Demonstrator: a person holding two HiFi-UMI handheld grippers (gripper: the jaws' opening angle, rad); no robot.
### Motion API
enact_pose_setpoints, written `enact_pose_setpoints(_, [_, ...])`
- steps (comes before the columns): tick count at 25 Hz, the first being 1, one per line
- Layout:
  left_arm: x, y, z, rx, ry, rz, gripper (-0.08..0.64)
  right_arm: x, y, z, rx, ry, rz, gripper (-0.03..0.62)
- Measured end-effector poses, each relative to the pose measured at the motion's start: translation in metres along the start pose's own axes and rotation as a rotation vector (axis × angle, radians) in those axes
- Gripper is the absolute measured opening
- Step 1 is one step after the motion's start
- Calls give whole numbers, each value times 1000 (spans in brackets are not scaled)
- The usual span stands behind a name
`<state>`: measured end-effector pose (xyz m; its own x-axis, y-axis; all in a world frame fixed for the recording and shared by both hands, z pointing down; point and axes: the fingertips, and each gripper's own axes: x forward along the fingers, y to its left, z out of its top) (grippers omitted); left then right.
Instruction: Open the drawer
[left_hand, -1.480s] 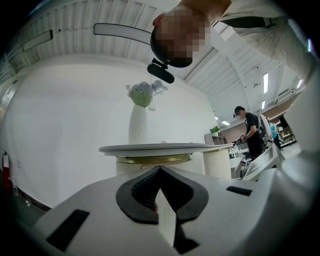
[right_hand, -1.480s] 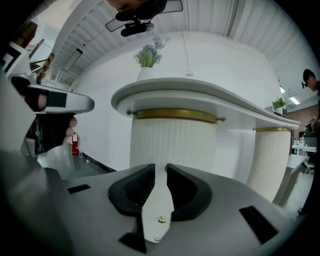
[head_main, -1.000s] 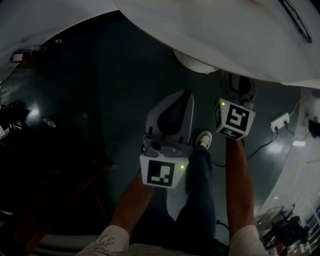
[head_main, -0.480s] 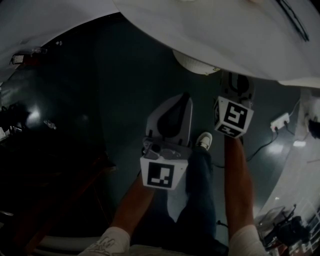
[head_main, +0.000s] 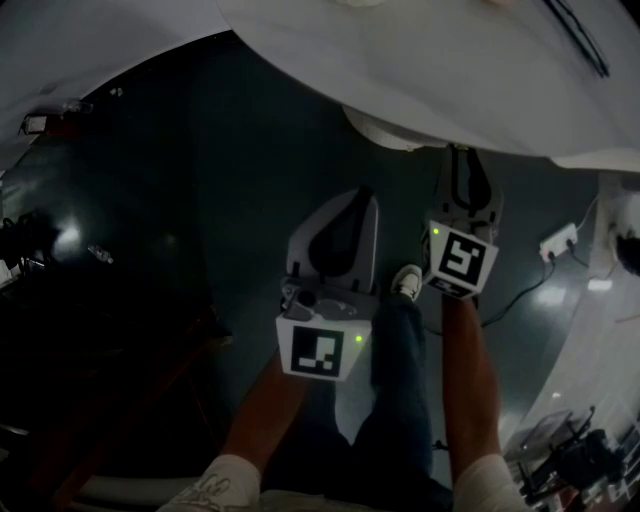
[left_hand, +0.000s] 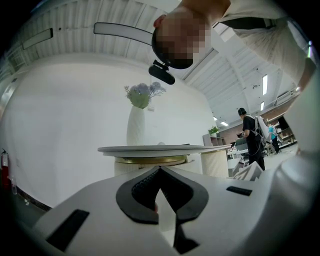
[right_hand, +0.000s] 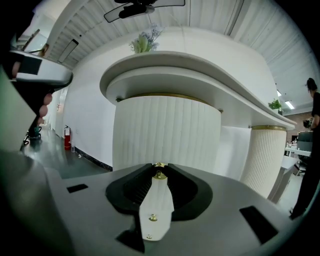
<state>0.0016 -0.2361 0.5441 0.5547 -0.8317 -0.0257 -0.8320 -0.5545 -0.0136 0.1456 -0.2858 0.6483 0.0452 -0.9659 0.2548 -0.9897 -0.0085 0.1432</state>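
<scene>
Vase (left_hand: 139, 127) on the bench (right_hand: 200, 70); knob (right_hand: 159, 174) at the pedestal (right_hand: 165, 132) beneath it; fire extinguisher (right_hand: 67, 137) far left on the floor (right_hand: 65, 162)

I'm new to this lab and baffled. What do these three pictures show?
No robot here: a person holds a two-jaw gripper in each hand. The dim picture is from a head camera looking down at the dark floor and a curved white counter. The other two ride on the grippers. The left gripper is shut and empty, facing a round pale tabletop bearing a white vase of flowers. The right gripper has just been closing its jaws on a small brass knob before a ribbed white column.
</scene>
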Motion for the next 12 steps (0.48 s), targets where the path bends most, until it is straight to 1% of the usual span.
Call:
enact_pose_setpoints(6, [-1,-1,6,-2,-8,-1,-5,-34,3,-7,0,-4,-1,104])
enact_pose_setpoints(12, [-5,-4,8,0,-8,-8,-5,-72,6,-16,4,2,20,104])
